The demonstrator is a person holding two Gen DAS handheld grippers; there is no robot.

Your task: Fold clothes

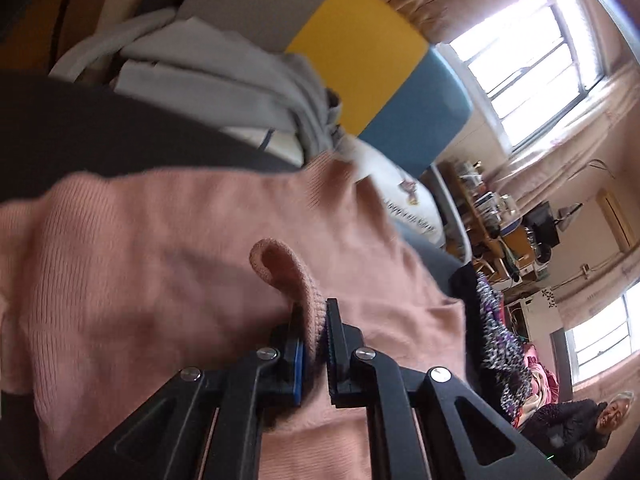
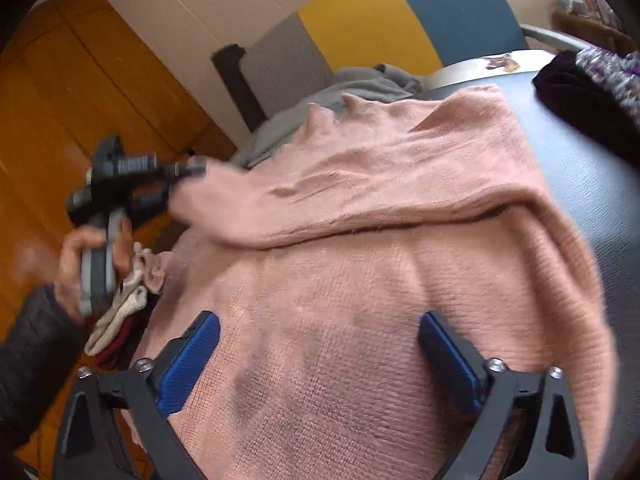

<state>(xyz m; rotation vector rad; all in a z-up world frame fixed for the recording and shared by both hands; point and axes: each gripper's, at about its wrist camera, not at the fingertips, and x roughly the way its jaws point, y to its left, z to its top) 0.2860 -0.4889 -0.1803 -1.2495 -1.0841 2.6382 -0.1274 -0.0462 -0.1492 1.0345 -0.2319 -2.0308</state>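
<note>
1. Orange-brown wooden panelling [image 2: 80, 92] fills the left of the right wrist view, with a pale wall above it.
2. Against that wall stands a headboard [image 2: 360, 28] in grey, yellow and blue blocks, and below it a grey garment [image 2: 288, 120] lies crumpled.
3. Dark and smooth, the bench [image 2: 580, 168] carries a pink knitted sweater [image 2: 360, 280] spread across most of it — the sweater's near part lies flat, and a sleeve is drawn across it toward the left.
4. A dark and purple patterned cloth [image 2: 592, 76] sits at the bench's far right corner, apart from the sweater.
5. From the left wrist view the room opens to the right: bright windows [image 1: 532, 60] with pinkish curtains, a cluttered shelf [image 1: 500, 216], and a seated person in dark clothes at the lower right.
6. The left hand [image 2: 84, 264], in a dark sleeve, grips the handle of the left hand-held gripper [image 2: 188, 172], held off the bench's left edge and pointing right.
7. Its jaws are clamped on the sweater's cuff — the ribbed end curls up beyond the pads in the left wrist view.
8. The right hand-held gripper [image 2: 320, 360] hangs over the sweater's flat body, its blue pads wide apart with nothing pinched between them.
</note>
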